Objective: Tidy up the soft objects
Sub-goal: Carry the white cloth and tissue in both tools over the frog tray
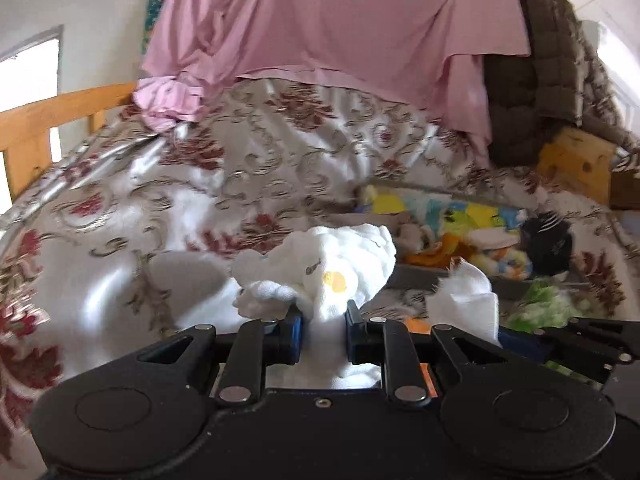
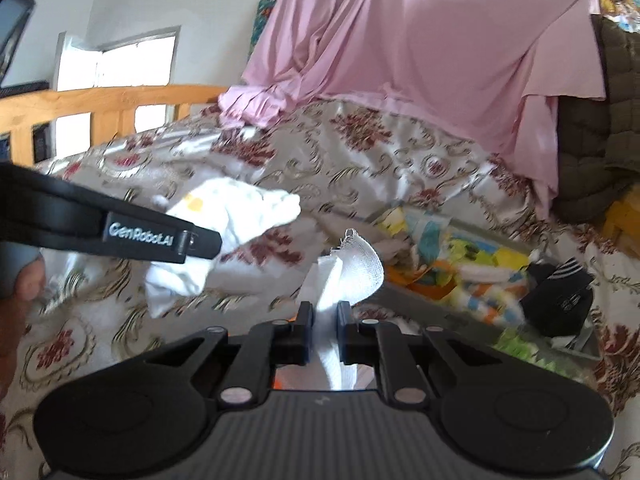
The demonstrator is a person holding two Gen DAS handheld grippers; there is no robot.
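Sorting is underway: left gripper and right gripper each clamp one white gauze cloth above the floral bedspread, grey tray of soft items alongside.

Both tools, left and right, clamped.

The bedspread is cream with dark red flowers and brown-grey scrolls; the sheet draped behind it is plain pink; the quilt beside that is dark olive-brown; the bed rail is honey-coloured wood; the cloth is white with a yellow dot; the gauze is plain white; the tray is grey, with yellow, blue, orange and green fabrics; the sock is black with white stripes
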